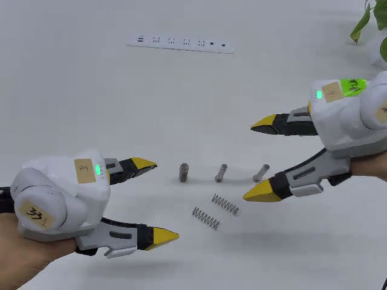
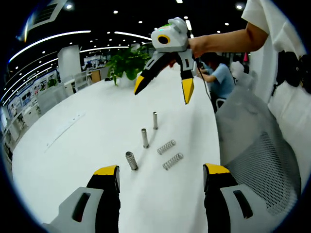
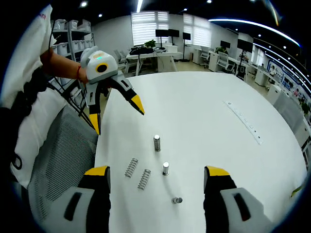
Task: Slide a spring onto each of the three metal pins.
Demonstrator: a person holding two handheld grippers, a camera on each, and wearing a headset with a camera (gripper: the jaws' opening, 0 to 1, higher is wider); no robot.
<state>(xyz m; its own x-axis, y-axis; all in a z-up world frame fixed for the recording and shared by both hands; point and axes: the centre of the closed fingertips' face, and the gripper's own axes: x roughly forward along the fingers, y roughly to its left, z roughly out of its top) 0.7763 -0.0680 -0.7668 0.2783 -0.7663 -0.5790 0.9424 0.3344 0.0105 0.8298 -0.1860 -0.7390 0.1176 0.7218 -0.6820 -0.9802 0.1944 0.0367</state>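
Head view: the left pin [image 1: 184,165] is seen standing on the white table [image 1: 91,90], already sleeved by the fitted spring [image 1: 184,175]. The middle pin [image 1: 221,173] and the right pin [image 1: 261,173] are lined up beside it in one row, and both are bare metal. Two loose springs are laid side by side on the table just in front of the middle pin: the far spring [image 1: 225,204] and the near spring [image 1: 205,218], close together but not touching.

The left gripper [image 1: 156,199] is held low at the left end of the row, its jaws spread wide apart with nothing between them. The right gripper [image 1: 260,158] is held at the right end, its jaws likewise spread wide and nothing gripped. Its lower yellow tip is seen just beside the right pin, yet in the left gripper view this gripper is shown raised well above the table.

A power strip [image 1: 179,43] is laid flat at the far side, and plant leaves [image 1: 372,21] are seen at the far right corner.
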